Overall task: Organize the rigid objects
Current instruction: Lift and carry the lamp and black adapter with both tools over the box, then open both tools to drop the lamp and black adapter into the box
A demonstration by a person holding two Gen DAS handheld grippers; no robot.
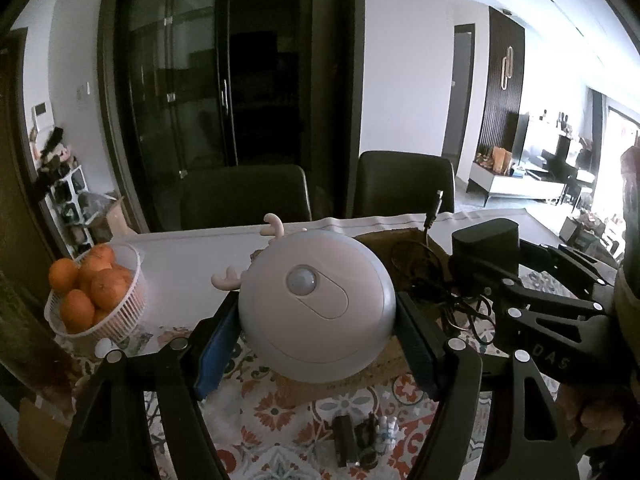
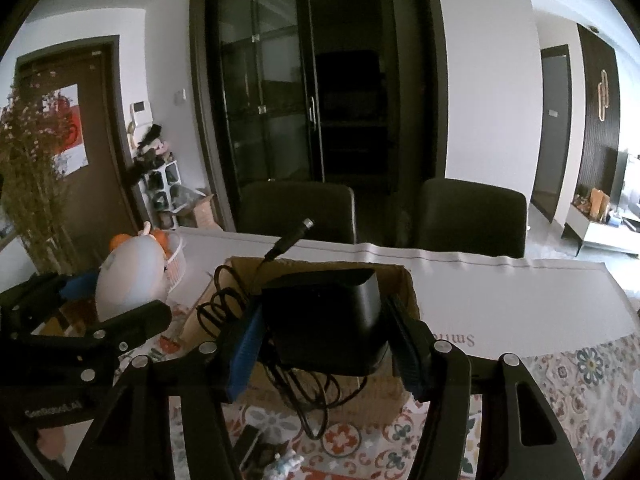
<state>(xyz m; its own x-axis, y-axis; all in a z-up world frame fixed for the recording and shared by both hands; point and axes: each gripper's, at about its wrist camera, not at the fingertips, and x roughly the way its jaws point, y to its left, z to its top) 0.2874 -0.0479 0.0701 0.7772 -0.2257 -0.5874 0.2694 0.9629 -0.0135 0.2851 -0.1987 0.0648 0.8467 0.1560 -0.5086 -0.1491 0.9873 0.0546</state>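
My left gripper (image 1: 316,320) is shut on a round white night light (image 1: 316,304) with small antlers and a sensor dome, held above the patterned tablecloth. My right gripper (image 2: 324,340) is shut on a black box-shaped device (image 2: 324,316) with a dangling black cable (image 2: 308,396), held over an open cardboard box (image 2: 404,280). The right gripper and black device (image 1: 486,240) show at the right of the left wrist view. The night light (image 2: 130,276) shows at the left of the right wrist view.
A white basket (image 1: 124,316) of oranges stands on the table at the left. Several small dark items and a tiny figurine (image 1: 360,436) lie on the cloth below my grippers. Two dark chairs (image 1: 244,196) stand behind the table. A dried plant (image 2: 32,184) stands far left.
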